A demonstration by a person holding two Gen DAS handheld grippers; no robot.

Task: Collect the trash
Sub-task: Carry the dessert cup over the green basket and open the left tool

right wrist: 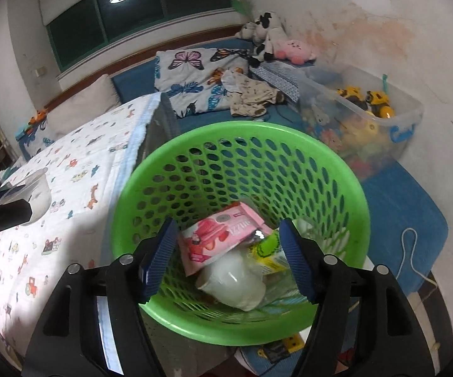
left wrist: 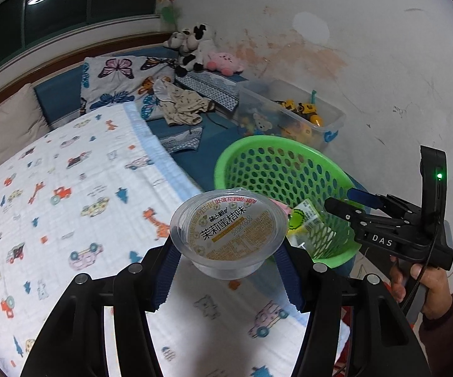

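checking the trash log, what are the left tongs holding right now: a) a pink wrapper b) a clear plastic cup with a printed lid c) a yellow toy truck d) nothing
b: in the left wrist view the left tongs are shut on the clear plastic cup, its printed lid facing up, just short of the green basket; the pink wrapper already lies inside the basket.

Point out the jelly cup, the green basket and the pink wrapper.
jelly cup (left wrist: pixel 231 231): left wrist view, on its printed lid.
green basket (right wrist: pixel 289 135): right wrist view, on its far rim.
pink wrapper (right wrist: pixel 217 235): right wrist view, on its printed face.
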